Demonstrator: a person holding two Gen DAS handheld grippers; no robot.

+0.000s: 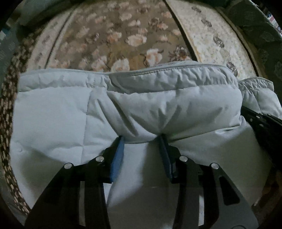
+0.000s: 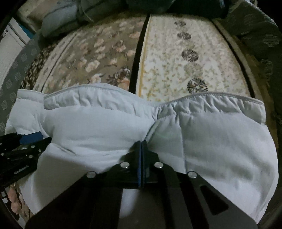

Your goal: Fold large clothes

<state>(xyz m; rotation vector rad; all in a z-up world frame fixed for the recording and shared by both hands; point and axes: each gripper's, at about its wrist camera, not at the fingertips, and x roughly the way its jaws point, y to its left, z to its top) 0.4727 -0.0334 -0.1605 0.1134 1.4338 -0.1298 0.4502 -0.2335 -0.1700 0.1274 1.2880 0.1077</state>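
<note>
A large pale blue padded garment (image 1: 158, 105) with a stitched, gathered hem lies over a floral carpet and fills the lower half of both views (image 2: 105, 126). My left gripper (image 1: 141, 139) has its blue-padded fingers apart, tips tucked under a thick fold of the garment, which bunches between them. My right gripper (image 2: 142, 141) is shut, its blue pads pressed together on a pinch of the garment's fabric. The left gripper shows at the left edge of the right wrist view (image 2: 33, 136); the right gripper's black body shows at the right edge of the left wrist view (image 1: 260, 121).
A brown floral carpet (image 1: 112, 35) and a cream floral rug (image 2: 176, 61) lie side by side beyond the hem. Dark green patterned upholstery (image 2: 260, 31) borders the right. Pale bundled cloth (image 2: 60, 15) lies at the far left.
</note>
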